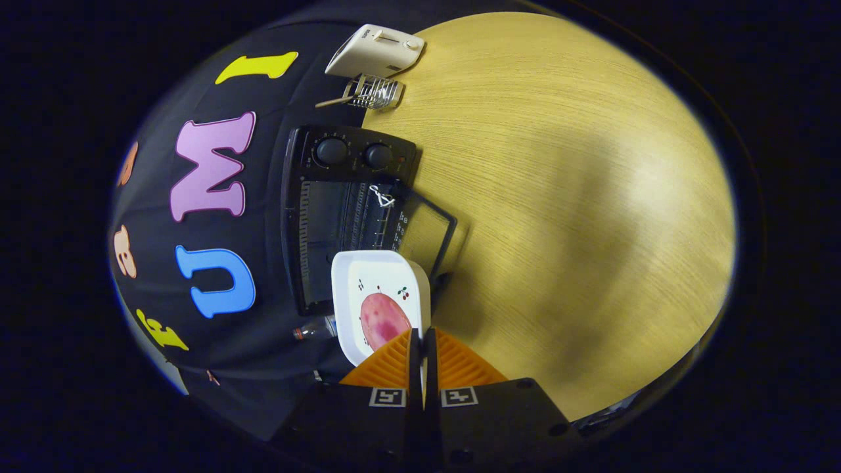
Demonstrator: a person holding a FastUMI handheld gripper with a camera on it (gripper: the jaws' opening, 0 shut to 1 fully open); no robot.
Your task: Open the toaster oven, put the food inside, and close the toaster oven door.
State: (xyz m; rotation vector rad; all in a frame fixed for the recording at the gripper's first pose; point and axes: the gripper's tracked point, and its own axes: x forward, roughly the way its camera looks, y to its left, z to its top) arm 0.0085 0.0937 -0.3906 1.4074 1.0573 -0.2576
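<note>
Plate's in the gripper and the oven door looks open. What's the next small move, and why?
Probably ease the white plate straight ahead into the toaster oven. The gripper is shut on the plate's rim, the pink food rides on it just ahead of the fingers, and the glass door hangs open, with the dark cavity right beyond the plate.

A wooden table (558,171) with pale, fine grain spreads out ahead of the fingers and off to their right side. Soft light falls on it, leaving a brighter patch on the far right and a dim shadow closer in. To the left of the fingers hangs the booth's wall (197,98), a black cloth that meets the table's edge. Far beyond the fingers, a white toaster (374,51) and a small wire rack (373,92) sit where table and cloth meet.
</note>
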